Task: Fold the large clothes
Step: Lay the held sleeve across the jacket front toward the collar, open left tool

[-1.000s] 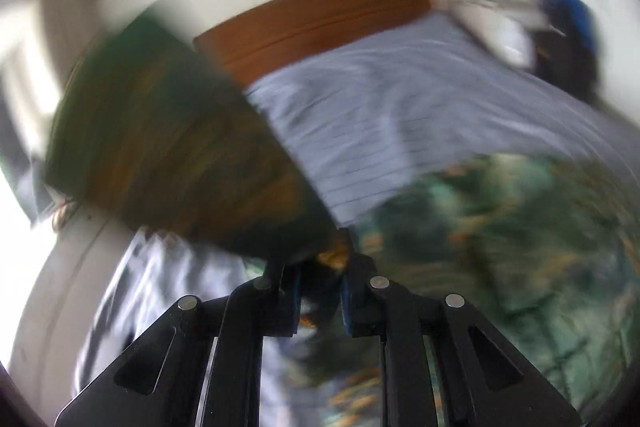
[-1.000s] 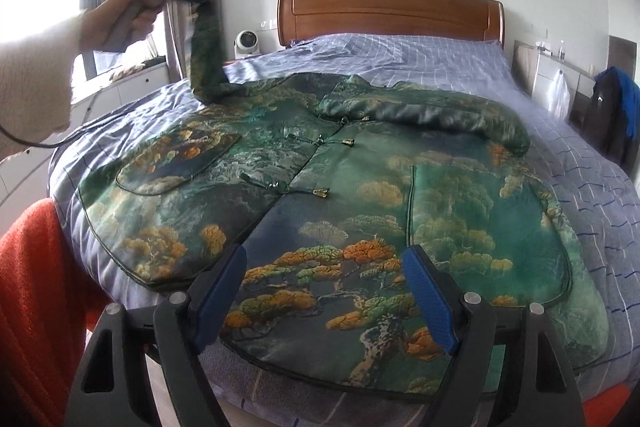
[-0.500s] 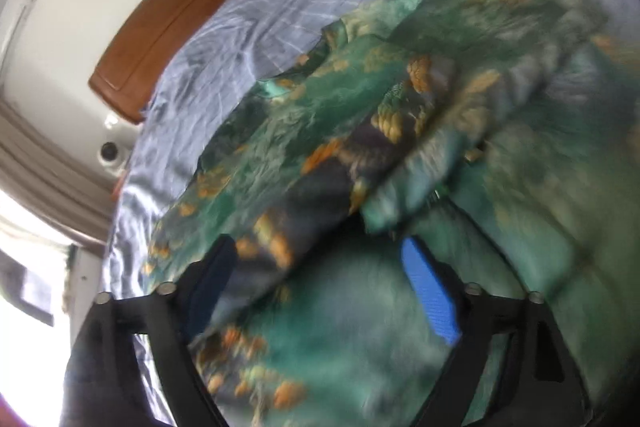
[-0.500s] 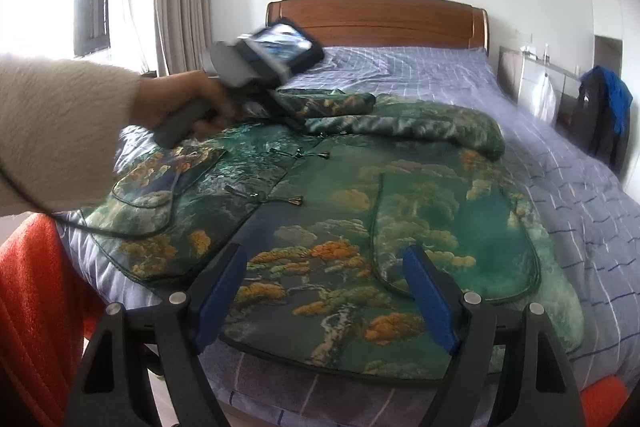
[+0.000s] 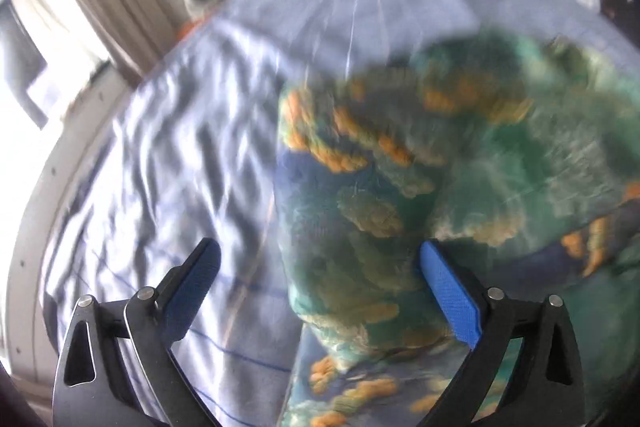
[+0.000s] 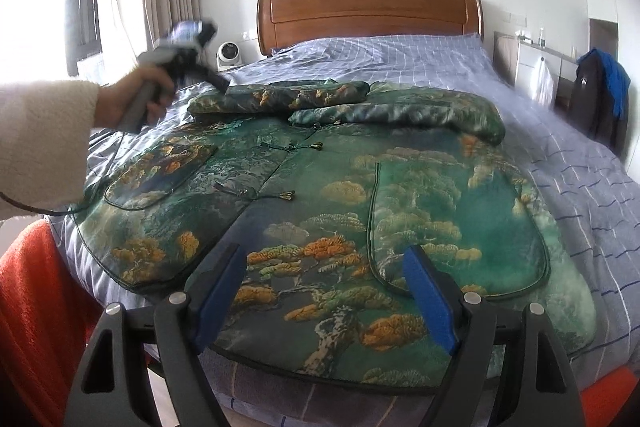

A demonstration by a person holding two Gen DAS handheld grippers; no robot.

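A large green jacket (image 6: 320,195) with orange tree prints lies flat on the bed, front up. Both sleeves are folded across its chest: the left sleeve (image 6: 280,97) and the right sleeve (image 6: 400,113). My left gripper (image 5: 318,273) is open and empty, above the folded left sleeve's shoulder end (image 5: 380,187); it also shows in the right wrist view (image 6: 216,81), held by a hand at the jacket's far left. My right gripper (image 6: 324,279) is open and empty, hovering over the jacket's hem near the bed's foot.
The bed (image 6: 580,187) has a blue checked sheet and a wooden headboard (image 6: 368,11). A small white fan (image 6: 229,53) stands left of the headboard. An orange-red cloth (image 6: 36,307) is at lower left. A dark bag with blue cloth (image 6: 600,95) stands at right.
The left gripper let go of the left sleeve, which now lies folded across the chest, and has drawn back to the left, open. The right gripper has barely moved.
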